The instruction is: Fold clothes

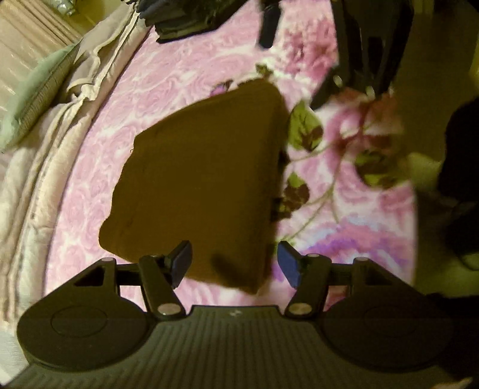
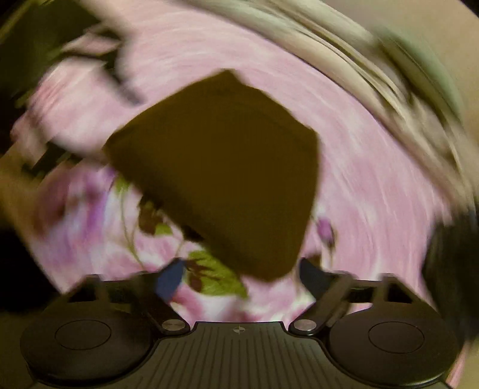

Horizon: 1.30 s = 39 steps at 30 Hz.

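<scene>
where the pink floral bedspread (image 1: 185, 74) lies flat, a brown garment (image 1: 203, 179) folded into a thick square pad rests on it, its near corner reaching down between the fingers of the left gripper (image 1: 235, 263). that gripper's blue pads (image 1: 182, 260) stand apart on either side of the corner without pressing on it, so the jaws are released and grip nothing. past the garment's far right corner the right gripper (image 1: 353, 83) shows as a dark blurred frame over the printed leaves and blossoms, and a stack of dark folded clothes (image 1: 191, 18) sits at the far edge of the bedspread. a pale quilted cover (image 1: 45, 167) and a green pillow (image 1: 33, 98) run along the left side. in the right wrist view, heavily smeared, the same brown garment (image 2: 227, 170) fills the middle, its lower corner hanging between the right gripper (image 2: 242, 278) fingers; the blue pads (image 2: 170, 278) are spread wide and touch no cloth, so these jaws too are released
</scene>
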{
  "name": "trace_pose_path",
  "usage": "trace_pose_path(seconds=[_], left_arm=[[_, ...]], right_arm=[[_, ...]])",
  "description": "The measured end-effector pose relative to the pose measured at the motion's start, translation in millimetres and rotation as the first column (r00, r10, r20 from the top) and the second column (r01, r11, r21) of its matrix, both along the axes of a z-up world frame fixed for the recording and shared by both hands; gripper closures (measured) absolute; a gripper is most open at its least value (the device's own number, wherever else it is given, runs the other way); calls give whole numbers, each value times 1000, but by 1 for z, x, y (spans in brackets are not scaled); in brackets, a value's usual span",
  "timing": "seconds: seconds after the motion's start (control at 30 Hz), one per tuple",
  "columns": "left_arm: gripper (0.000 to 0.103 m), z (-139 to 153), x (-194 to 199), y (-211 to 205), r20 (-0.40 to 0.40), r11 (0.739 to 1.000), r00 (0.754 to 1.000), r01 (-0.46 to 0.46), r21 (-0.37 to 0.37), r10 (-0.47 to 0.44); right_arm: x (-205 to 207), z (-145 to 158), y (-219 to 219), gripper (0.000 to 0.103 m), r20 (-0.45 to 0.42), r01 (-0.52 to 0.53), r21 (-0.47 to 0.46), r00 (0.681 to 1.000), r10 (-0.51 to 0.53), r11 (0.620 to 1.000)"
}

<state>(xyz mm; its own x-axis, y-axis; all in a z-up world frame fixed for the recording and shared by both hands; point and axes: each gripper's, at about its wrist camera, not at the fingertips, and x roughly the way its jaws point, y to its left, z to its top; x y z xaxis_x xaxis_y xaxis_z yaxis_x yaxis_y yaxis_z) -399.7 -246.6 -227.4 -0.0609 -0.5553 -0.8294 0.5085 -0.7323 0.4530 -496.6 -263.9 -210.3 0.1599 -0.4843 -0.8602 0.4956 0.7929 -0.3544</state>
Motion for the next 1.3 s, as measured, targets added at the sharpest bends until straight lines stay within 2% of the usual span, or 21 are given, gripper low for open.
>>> trace_pose_path(seconds=[0.1,0.27,0.33,0.47,0.5,0.6,0.67,0.7,0.77,0.87,0.9,1.03,1.1,1.17,1.23,1.3], left_arm=[[44,-22,-15,0,76,997,995,-59,-50,63],[44,-50,-25,2,221,984,966,-107,-144,137],[44,-54,-25,1,223,978,962,-122,-170,158],[45,-66,-23,6,245,968,963,-53,-247,115],[45,-67,-21,7,248,964,963,-38,-265,106],[51,-69,-16,7,225,952,968,-40,-303,113],[63,-76,-16,9,234,945,968,-12,-328,93],[65,-78,-16,10,230,941,969,-8,-338,91],[71,-78,-14,11,202,935,974,-20,-355,98],[75,-69,-10,14,117,921,984,-83,-382,137],[75,-66,-11,16,110,914,984,-85,-396,139],[76,-52,-31,41,89,902,987,-86,-422,135],[76,-45,-52,63,74,909,990,-83,-408,124],[76,-39,-78,85,48,920,993,-83,-382,110],[76,-36,-111,104,21,927,996,-71,-368,85],[76,-34,-149,108,-19,927,997,-78,-368,77]], right_arm=[[-12,-34,-2,33,-45,-190,-88,981,187,978],[-33,-69,1,34,-56,-399,-228,916,397,888],[-41,-77,4,34,-73,-447,-283,892,445,849],[-52,-91,8,35,-108,-450,-386,889,445,805],[-53,-94,9,44,-122,-458,-408,885,449,790],[-56,-108,16,64,-181,-508,-460,857,483,728],[-59,-118,19,77,-210,-535,-484,839,502,692],[-61,-121,20,80,-211,-535,-495,838,503,685],[-65,-123,21,83,-197,-519,-518,846,495,680],[-71,-118,26,86,-169,-485,-560,860,481,671],[-73,-115,29,86,-167,-482,-573,861,481,663],[-87,-104,46,86,-193,-497,-611,848,494,616],[-102,-99,57,86,-212,-512,-609,841,498,606],[-121,-95,65,86,-247,-613,-590,757,605,526],[-142,-93,65,86,-301,-647,-570,738,604,506],[-164,-92,57,86,-344,-661,-555,735,584,505]])
